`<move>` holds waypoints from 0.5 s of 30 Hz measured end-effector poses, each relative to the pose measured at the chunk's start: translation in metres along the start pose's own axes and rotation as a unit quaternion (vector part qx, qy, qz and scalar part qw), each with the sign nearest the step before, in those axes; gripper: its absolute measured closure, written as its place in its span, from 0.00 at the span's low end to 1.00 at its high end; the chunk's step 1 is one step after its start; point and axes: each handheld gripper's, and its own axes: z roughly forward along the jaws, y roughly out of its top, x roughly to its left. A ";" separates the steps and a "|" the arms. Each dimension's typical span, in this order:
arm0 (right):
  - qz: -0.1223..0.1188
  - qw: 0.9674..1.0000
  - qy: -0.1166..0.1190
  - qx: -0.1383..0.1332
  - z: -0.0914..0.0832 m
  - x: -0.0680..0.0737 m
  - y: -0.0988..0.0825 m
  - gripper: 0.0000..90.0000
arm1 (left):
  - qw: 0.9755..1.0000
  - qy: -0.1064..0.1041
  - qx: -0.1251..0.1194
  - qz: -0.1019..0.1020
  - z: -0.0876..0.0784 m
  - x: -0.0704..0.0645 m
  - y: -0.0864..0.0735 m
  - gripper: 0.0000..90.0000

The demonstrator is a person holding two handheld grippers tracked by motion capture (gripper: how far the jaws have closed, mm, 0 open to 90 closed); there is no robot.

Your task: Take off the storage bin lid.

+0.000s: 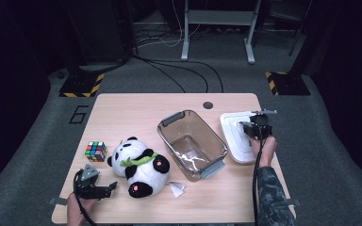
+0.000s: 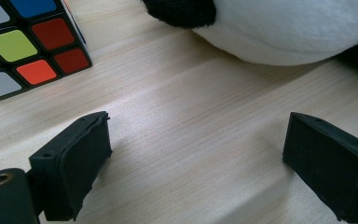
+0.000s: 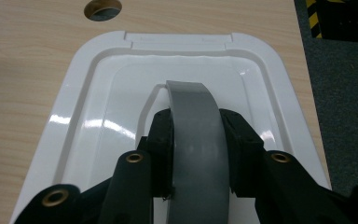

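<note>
Left gripper [image 1: 104, 189] lower left of high view, jaws spread wide over bare table [image 2: 205, 116], nothing between. Cube [image 1: 95, 151] and plush panda [image 1: 139, 165] just beyond it. Clear bin [image 1: 192, 143] at centre. White lid [image 3: 98, 107] flat at right edge; right gripper [image 3: 196, 140] clamped on lid's grey handle [image 3: 193, 116].

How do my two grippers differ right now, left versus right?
The left gripper stands open with bare table between its pads; the right gripper is shut on the lid's grey handle.
The left gripper sits near the Rubik's cube and plush panda; the right gripper is over the white lid, beside the clear bin.
Both are hand-held, low over the table.
</note>
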 end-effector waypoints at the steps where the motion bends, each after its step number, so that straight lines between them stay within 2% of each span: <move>1: 0.007 1.000 -0.005 0.001 0.004 -0.001 -0.002 0.74 | 1.000 0.000 0.000 0.000 0.000 0.000 0.000 0.08; 15: 0.036 0.999 -0.016 0.000 0.022 0.002 -0.013 0.74 | 1.000 0.000 0.000 0.000 0.000 0.000 0.000 0.08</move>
